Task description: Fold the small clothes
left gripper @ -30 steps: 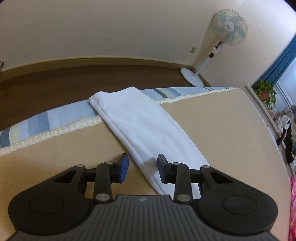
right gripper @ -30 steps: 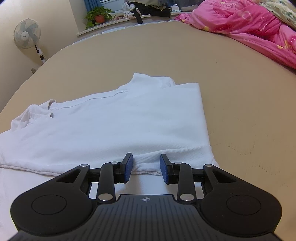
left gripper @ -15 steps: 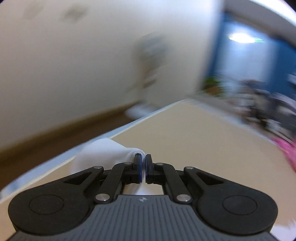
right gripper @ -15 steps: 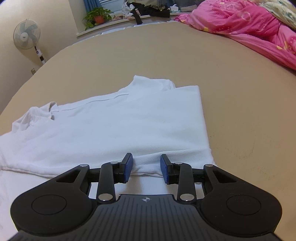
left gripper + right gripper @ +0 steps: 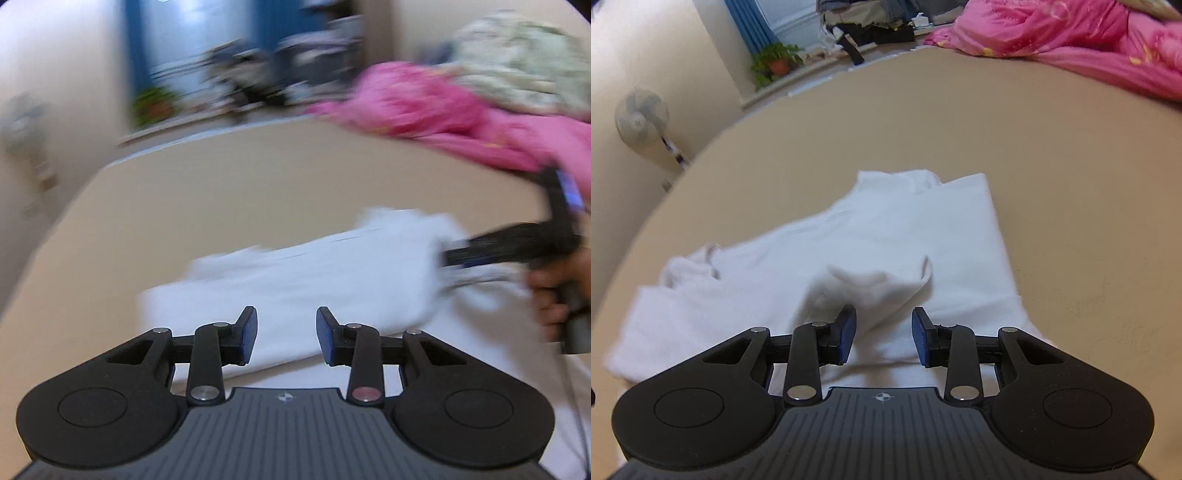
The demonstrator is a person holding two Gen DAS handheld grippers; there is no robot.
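Observation:
A white long-sleeved top (image 5: 905,221) lies flat on the tan bed (image 5: 1071,166). One sleeve (image 5: 871,284) lies folded across its body, its end bunched just ahead of my right gripper (image 5: 884,317). That gripper hovers open over the near hem, gripping nothing. In the blurred left wrist view the top (image 5: 314,273) spreads below my left gripper (image 5: 284,319), whose jaws are opening with nothing pressed between the pads. At the right edge of that view a hand (image 5: 554,299) holds the right gripper (image 5: 458,254) above the cloth.
A pink duvet (image 5: 1052,33) is heaped at the far right of the bed, with a pale patterned quilt (image 5: 517,66) behind it. A standing fan (image 5: 641,118) is at the left wall. A potted plant (image 5: 774,62) and piled clothes sit by the window.
My left gripper shut on the sleeve at the bed's edge, swung it over onto the top's body and opened again. The sleeve now lies across the top. The right gripper has hardly moved.

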